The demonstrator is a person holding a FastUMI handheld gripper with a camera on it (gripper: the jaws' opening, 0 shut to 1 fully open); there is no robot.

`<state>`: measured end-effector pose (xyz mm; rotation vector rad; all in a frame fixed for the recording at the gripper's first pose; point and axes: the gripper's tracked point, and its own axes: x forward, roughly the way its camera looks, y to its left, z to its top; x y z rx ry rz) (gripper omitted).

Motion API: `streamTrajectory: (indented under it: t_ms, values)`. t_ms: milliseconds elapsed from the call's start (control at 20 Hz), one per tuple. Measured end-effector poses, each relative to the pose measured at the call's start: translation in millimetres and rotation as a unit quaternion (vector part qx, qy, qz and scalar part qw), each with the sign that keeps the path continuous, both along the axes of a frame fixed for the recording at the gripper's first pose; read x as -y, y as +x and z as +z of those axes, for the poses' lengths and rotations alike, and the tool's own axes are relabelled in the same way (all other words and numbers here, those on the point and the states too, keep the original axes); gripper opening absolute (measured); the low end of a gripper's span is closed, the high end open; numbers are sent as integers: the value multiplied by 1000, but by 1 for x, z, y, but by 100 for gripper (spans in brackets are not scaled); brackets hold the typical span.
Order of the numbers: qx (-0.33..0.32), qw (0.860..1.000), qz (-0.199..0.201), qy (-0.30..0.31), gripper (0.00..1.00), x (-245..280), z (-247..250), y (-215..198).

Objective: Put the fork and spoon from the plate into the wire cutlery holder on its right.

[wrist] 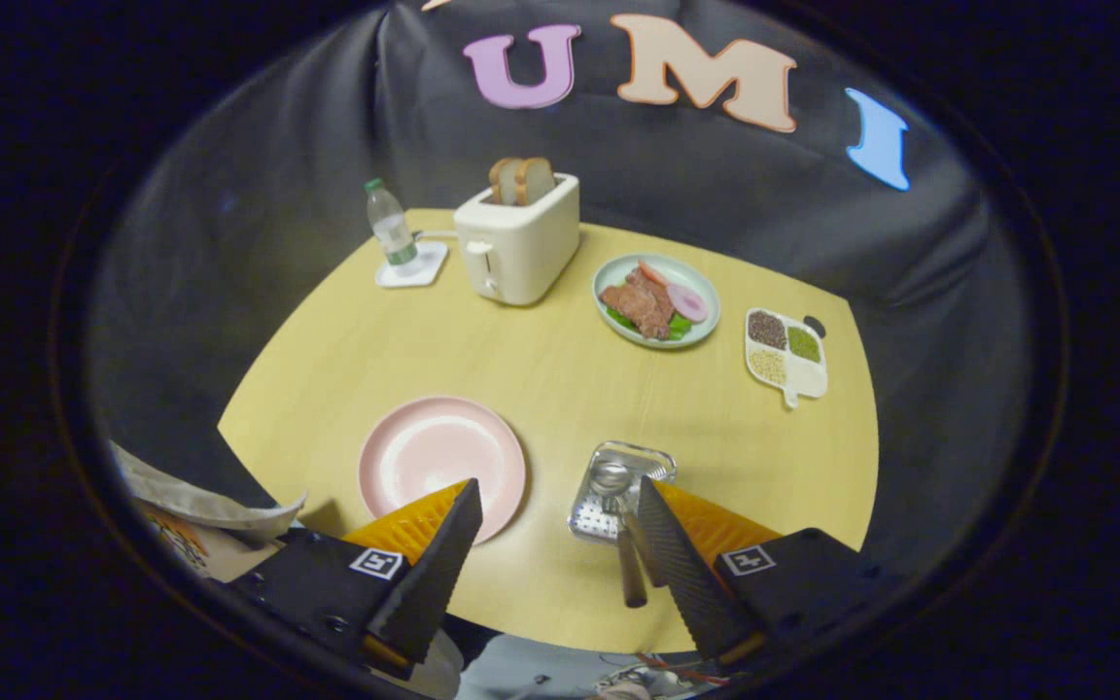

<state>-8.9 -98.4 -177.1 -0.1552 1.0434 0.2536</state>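
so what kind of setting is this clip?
Likely a staged breakfast table in a recording booth: a toaster holding bread, a plate of food, and a round yellow table backed by black cloth. The gripper is open above it.

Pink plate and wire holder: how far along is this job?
Apparently nearly finished. The pink plate is bare, and the wire cutlery holder holds a spoon and brown-handled cutlery. The gripper is open, fingers gripping nothing. I cannot pick out the fork.
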Motion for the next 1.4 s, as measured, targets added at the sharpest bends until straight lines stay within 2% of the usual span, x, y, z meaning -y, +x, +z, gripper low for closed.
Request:
streamTrajectory:
  t_ms: [200, 350, 650, 850, 950, 1100, 1250, 1400]
  values:
    - [133, 990, -40, 4, 100, -18, 26, -11]
    - [218, 974, -66, 8, 100, -34, 39, -20]
    - [339, 935, -101, 2, 100, -56, 58, -29]
    - [380, 911, -159, 26, 100, -49, 70, -26]
    - [391, 904, -168, 35, 100, -50, 79, -29]
    - [410, 897, -160, 35, 100, -49, 86, -25]
    - [417, 898, -137, 21, 100, -51, 85, -21]
    - [423, 896, -132, 25, 100, -49, 84, -15]
